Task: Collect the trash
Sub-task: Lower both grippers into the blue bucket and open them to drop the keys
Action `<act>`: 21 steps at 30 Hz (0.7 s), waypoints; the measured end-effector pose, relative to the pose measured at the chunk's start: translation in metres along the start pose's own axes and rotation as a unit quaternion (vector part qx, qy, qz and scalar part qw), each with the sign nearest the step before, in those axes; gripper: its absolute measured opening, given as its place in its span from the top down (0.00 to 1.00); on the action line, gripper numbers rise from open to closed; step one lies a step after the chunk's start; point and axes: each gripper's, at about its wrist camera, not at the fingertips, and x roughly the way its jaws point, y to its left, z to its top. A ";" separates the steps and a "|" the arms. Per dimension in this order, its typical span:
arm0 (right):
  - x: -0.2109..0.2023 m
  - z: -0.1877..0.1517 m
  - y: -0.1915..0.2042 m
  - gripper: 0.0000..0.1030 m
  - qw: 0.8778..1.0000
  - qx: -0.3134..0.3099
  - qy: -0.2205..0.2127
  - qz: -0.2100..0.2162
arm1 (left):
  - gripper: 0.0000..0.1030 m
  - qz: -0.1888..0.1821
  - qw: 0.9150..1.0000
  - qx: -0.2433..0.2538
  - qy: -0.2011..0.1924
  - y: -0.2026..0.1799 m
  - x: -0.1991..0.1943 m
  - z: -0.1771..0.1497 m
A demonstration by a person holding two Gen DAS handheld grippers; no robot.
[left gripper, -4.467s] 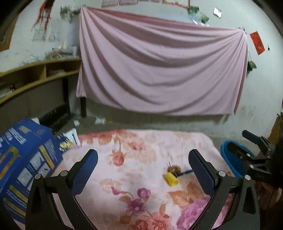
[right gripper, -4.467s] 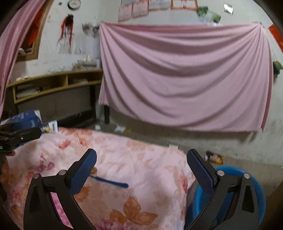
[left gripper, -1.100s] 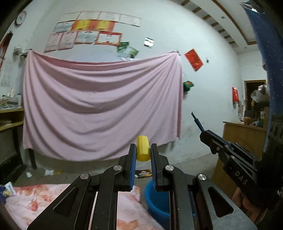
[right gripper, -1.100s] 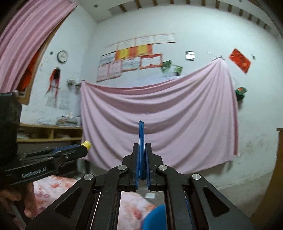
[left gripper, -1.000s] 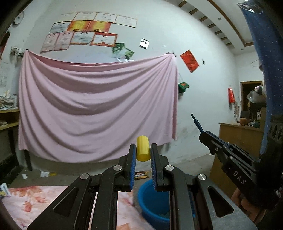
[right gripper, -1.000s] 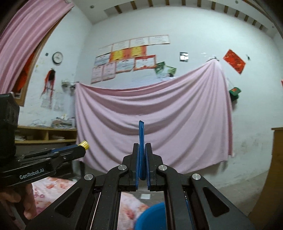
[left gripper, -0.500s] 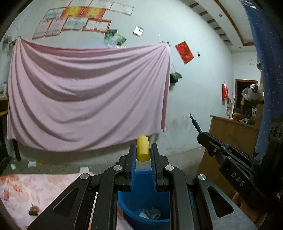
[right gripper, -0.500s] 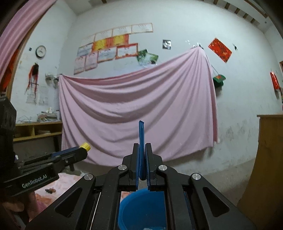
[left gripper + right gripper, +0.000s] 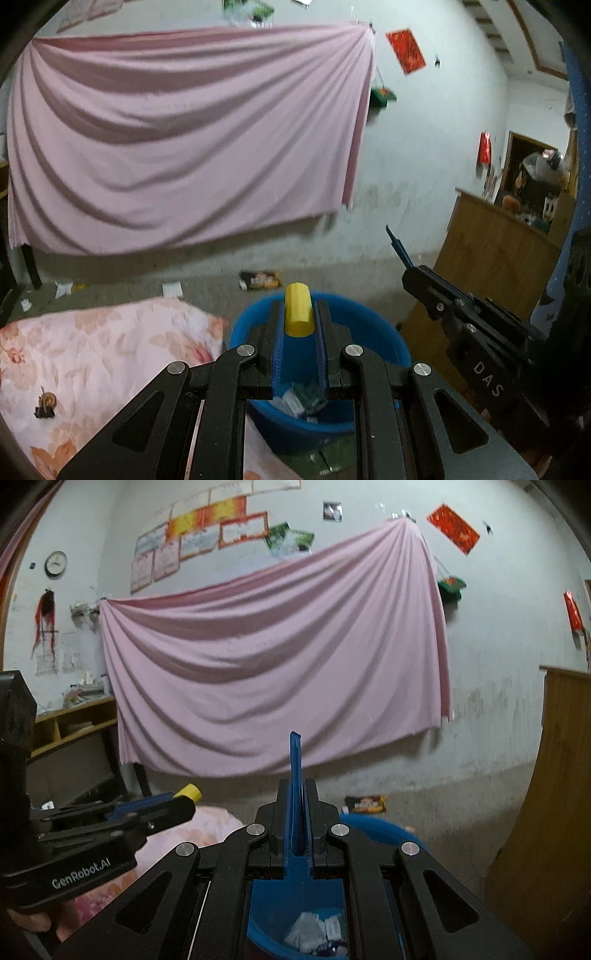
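Both claws poised above the bin during trash collection. The left claw [image 9: 299,325] was clamped on a short yellow cylinder [image 9: 299,314], held directly above the blue bin [image 9: 384,339], which stood on the floor just beside the floral-covered bed [image 9: 92,347]. The right claw [image 9: 298,823] was closed on a thin blue strip [image 9: 295,764] that stood upright between its fingers, also over the bin, where crumpled wrappers [image 9: 317,930] already lay. The step in hand appeared to be the release. To do it well, each claw should be centred over the opening rather than its rim, lowered or tipped downward, and opened fully so the piece falls clear; the flat strip might cling to a pad and need a slight tilt. A small brown scrap [image 9: 46,404] on the bed and a packet [image 9: 258,280] on the floor seemed left to collect.
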 end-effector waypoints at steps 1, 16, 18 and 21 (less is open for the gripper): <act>0.004 -0.001 -0.002 0.96 1.000 0.003 0.012 0.001 | 0.88 0.002 1.000 0.000 0.007 -0.001 0.003 -0.001; 0.030 -0.016 -0.034 0.95 0.991 0.076 0.111 0.010 | 0.88 -0.004 0.998 0.004 0.055 -0.007 0.024 -0.011; 0.032 -0.017 -0.035 0.95 0.990 0.080 0.120 0.010 | 0.88 -0.004 0.998 0.004 0.059 -0.007 0.025 -0.012; 0.033 -0.018 -0.037 0.95 0.988 0.084 0.127 0.011 | 0.88 -0.006 0.998 0.001 0.064 -0.006 0.028 -0.013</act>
